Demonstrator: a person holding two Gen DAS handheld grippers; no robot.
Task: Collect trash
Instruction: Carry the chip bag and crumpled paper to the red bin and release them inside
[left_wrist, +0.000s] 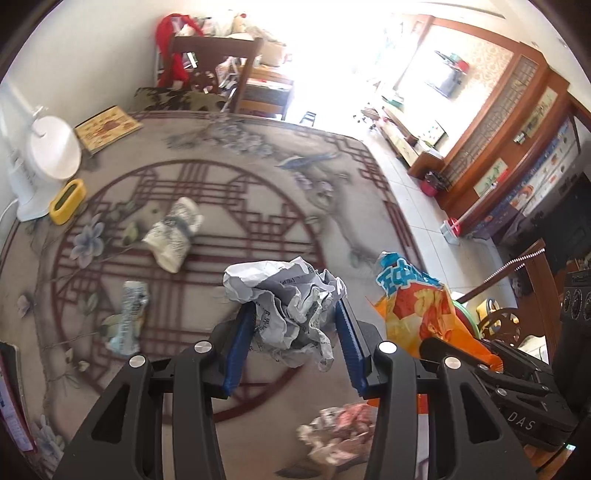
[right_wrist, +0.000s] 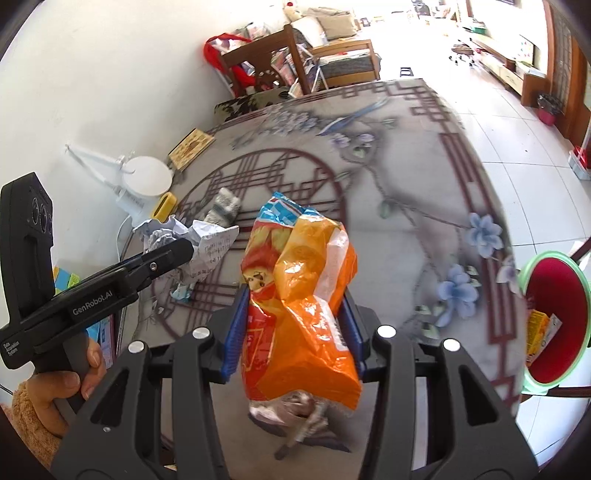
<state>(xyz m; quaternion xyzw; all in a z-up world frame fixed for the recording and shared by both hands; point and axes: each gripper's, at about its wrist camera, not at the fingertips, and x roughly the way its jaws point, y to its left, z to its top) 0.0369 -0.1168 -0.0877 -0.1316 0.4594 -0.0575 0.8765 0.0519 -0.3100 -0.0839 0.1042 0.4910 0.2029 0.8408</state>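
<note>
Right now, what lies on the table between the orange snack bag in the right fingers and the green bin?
Nothing: in the right wrist view, only bare patterned tablecloth lies between the orange snack bag and the green bin.

Quick rundown of how my rig looks on camera. The left tool (left_wrist: 295, 332) has chunky matte black arms with triangular cutouts and four round silver screw heads across the top. Its fingers (left_wrist: 240, 350) are bright blue with ribbed inner faces. The right tool (right_wrist: 291, 325) is built the same: black frame, silver screws, blue ridged pads. From the right wrist view I see the left unit side-on: a black pistol-style handle with white "GenRobot.AI" lettering, a "Data Acquisition System" label and a lens cluster on top. The left hand (right_wrist: 62, 384) is bare skin, with a fuzzy tan sleeve cuff.
</note>
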